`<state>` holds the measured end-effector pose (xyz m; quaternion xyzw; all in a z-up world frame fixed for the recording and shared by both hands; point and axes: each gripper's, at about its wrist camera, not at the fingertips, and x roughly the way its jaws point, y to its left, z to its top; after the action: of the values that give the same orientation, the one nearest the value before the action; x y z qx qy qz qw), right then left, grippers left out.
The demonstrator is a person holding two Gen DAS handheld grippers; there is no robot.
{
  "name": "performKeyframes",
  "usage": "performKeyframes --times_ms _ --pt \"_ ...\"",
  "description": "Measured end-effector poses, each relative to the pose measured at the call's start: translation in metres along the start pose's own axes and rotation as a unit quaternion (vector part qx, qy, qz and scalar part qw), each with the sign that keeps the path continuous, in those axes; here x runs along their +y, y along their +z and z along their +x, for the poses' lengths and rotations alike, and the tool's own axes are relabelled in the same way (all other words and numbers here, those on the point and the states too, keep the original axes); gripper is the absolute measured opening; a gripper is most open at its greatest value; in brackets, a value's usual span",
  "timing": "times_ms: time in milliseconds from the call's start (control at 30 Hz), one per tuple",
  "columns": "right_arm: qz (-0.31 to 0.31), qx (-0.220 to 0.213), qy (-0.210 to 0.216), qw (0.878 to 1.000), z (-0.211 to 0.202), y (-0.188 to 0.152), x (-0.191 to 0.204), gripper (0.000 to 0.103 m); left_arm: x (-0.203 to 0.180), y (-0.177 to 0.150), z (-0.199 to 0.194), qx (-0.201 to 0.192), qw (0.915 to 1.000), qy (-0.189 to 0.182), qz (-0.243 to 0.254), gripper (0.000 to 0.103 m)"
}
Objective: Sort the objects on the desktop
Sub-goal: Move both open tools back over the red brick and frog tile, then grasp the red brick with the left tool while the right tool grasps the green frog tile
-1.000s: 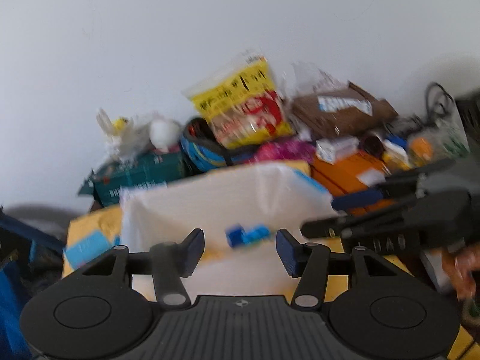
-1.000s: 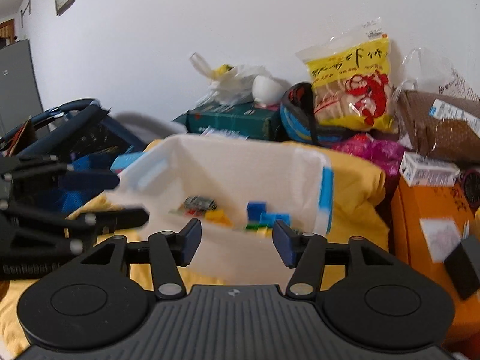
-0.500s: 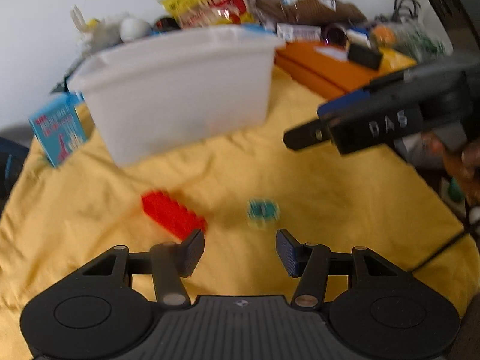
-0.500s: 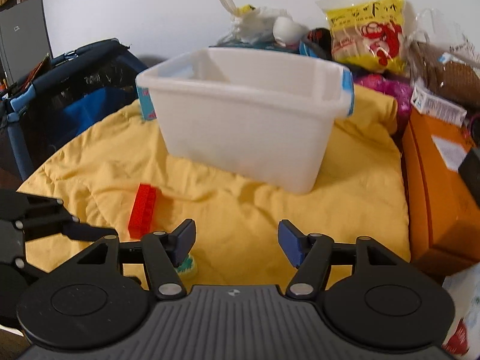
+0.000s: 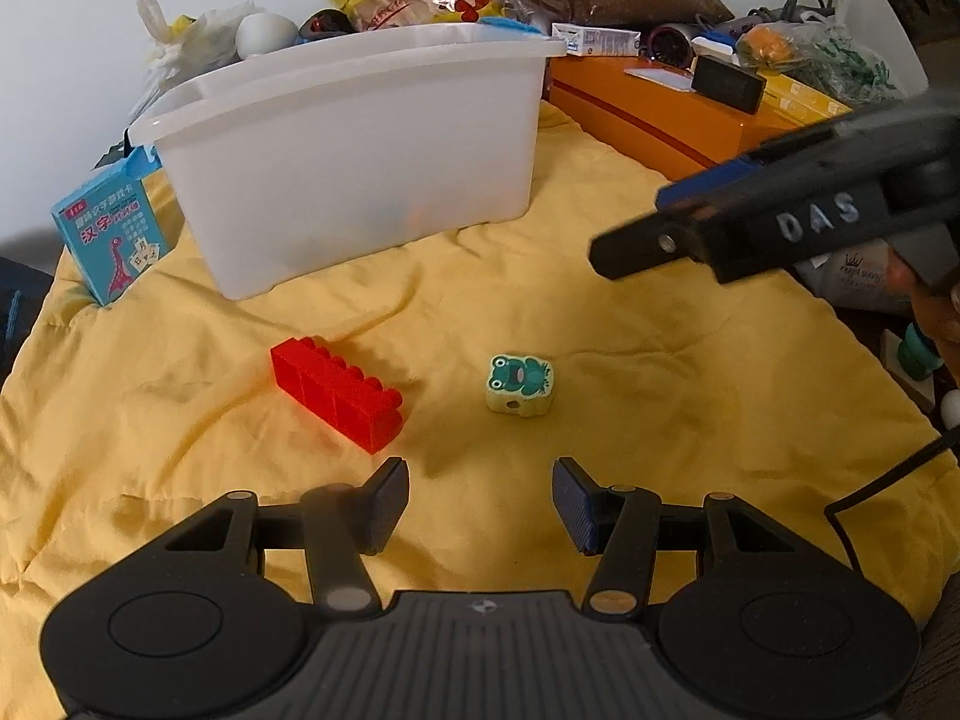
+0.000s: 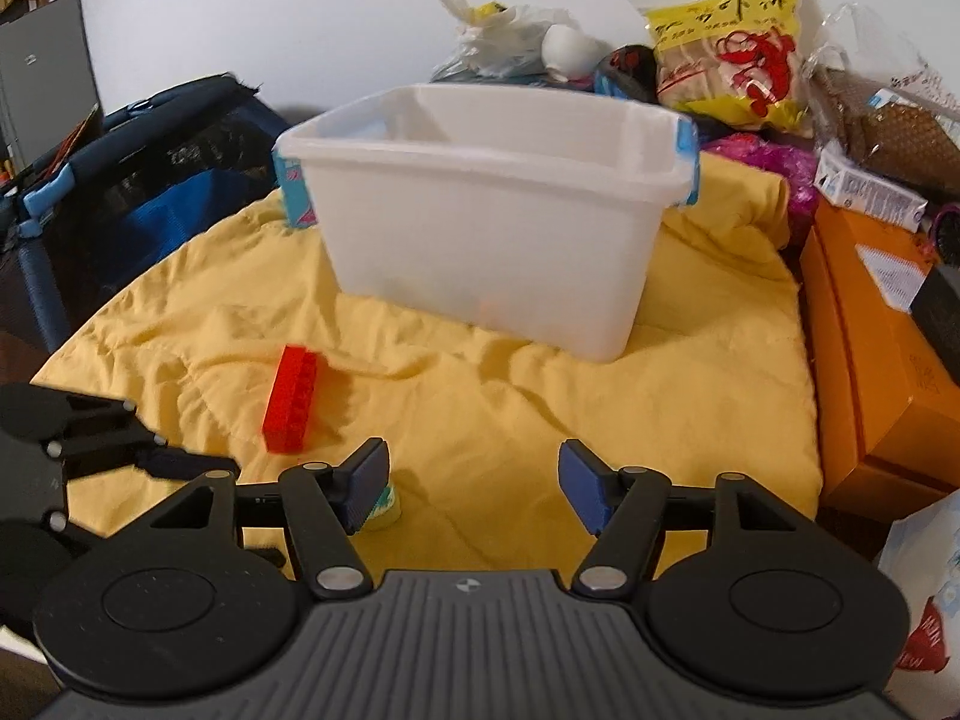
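Note:
A red toy brick (image 5: 336, 395) lies on the yellow cloth (image 5: 180, 396), with a small frog-faced block (image 5: 519, 384) to its right. My left gripper (image 5: 474, 498) hangs open just short of both, empty. Behind them stands a white plastic bin (image 5: 360, 138). In the right wrist view the red brick (image 6: 291, 399) lies left of centre and the frog block (image 6: 384, 507) peeks out behind the left finger. My right gripper (image 6: 471, 483) is open and empty, and it also shows as a dark bar (image 5: 780, 222) at the right of the left wrist view.
An orange box (image 6: 870, 372) borders the cloth on the right, with a black case (image 5: 726, 81) on top. A blue card box (image 5: 111, 234) leans left of the bin. Snack bags (image 6: 732, 54) and clutter pile along the wall. A dark blue bag (image 6: 138, 192) sits at the left.
Both grippers have pulled back and tilted down from over the bin, so the cloth, the red brick and the frog block have come into view. Both stay open.

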<state>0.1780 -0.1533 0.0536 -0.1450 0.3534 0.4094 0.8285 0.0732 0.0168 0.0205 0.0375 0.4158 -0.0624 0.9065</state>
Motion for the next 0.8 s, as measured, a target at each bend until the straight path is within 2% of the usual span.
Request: performKeyframes --times_ms 167,300,333,367,400,533,667,733,800 --pt "-0.032 0.034 0.027 0.999 0.006 -0.016 0.014 0.059 0.004 -0.006 0.004 0.010 0.9999 -0.005 -0.009 0.056" --pt "-0.098 0.039 0.045 0.993 0.012 -0.026 0.040 0.055 0.008 -0.007 0.002 0.007 0.9999 -0.004 -0.012 0.056" --pt "-0.116 0.036 0.043 0.992 0.015 -0.026 0.046 0.051 0.010 -0.006 0.001 0.003 0.9999 0.000 -0.017 0.056" --pt "-0.128 0.034 0.042 0.990 0.018 -0.026 0.050 0.041 0.012 -0.005 0.000 0.000 0.9998 0.008 -0.021 0.053" --pt "-0.133 0.036 0.041 0.990 0.023 -0.024 0.053 0.037 0.014 -0.003 -0.001 -0.004 0.9995 0.019 -0.023 0.053" --pt "-0.124 0.054 0.035 0.990 0.044 -0.022 0.053 0.036 0.027 0.006 -0.006 -0.011 0.9966 0.053 -0.062 0.053" --pt "-0.109 0.052 0.041 0.992 0.058 -0.016 0.050 0.037 0.027 0.015 -0.007 -0.017 0.9965 0.066 -0.048 0.053" --pt "-0.104 0.061 0.049 0.992 0.066 -0.016 0.048 0.030 0.027 0.020 -0.004 -0.016 0.9969 0.063 -0.045 0.053" --pt "-0.098 0.062 0.048 0.992 0.065 -0.017 0.048 0.030 0.027 0.025 0.000 -0.012 0.9967 0.062 -0.051 0.053"
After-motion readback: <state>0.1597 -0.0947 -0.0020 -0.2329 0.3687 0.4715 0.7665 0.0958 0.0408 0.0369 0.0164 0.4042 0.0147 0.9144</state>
